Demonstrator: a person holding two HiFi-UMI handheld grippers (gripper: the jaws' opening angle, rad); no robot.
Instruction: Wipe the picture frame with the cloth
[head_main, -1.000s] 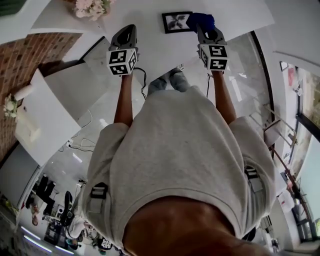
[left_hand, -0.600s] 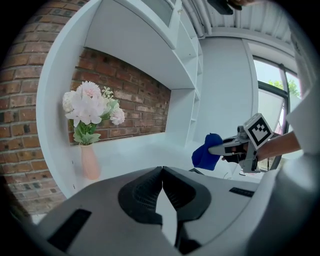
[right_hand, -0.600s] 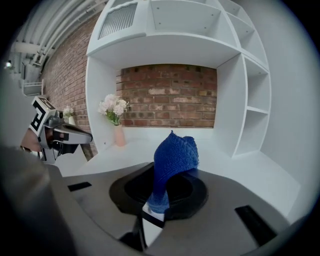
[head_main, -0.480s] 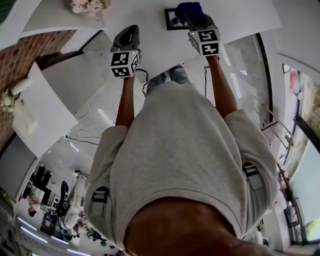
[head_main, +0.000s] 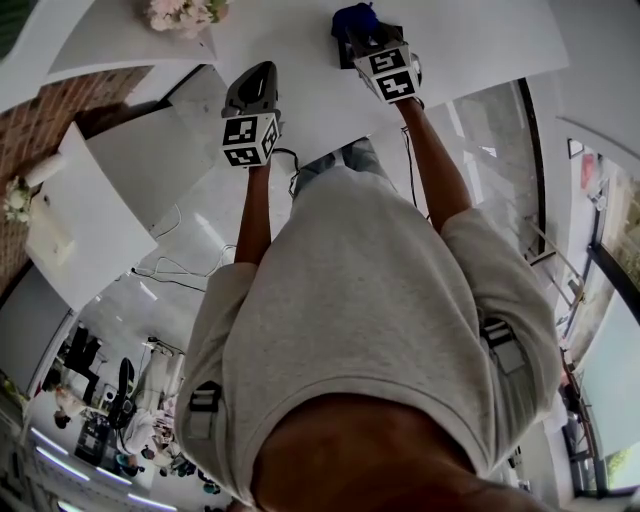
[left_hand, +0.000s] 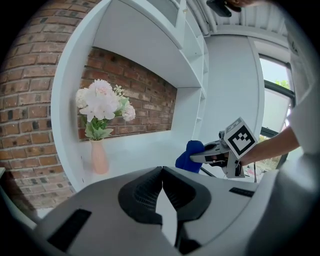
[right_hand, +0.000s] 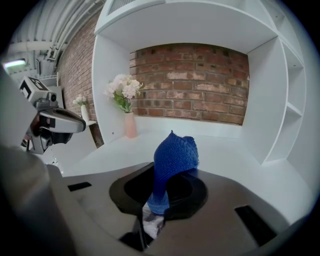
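In the head view my right gripper (head_main: 360, 30) is shut on a blue cloth (head_main: 352, 16) and reaches over the black picture frame (head_main: 343, 56), which lies on the white shelf top (head_main: 470, 35). Only a dark edge of the frame shows beside the gripper. In the right gripper view the cloth (right_hand: 173, 159) bunches up from the jaws of that gripper (right_hand: 159, 202) and hides whatever lies behind it. My left gripper (head_main: 262, 70) hovers to the left, shut and holding nothing (left_hand: 162, 174). The left gripper view shows the cloth (left_hand: 188, 156) at the tip of the right gripper (left_hand: 206, 157).
A pink vase of pale flowers (head_main: 182, 12) stands at the shelf's far left, also in the views of both grippers (left_hand: 102, 104) (right_hand: 124, 91). A brick back wall (right_hand: 190, 82) and white side panels enclose the shelf. Cables lie on the floor (head_main: 165, 280).
My right gripper has carried the cloth leftward and farther in, from the frame's right side to over the frame, now mostly covered. The left gripper has barely moved.
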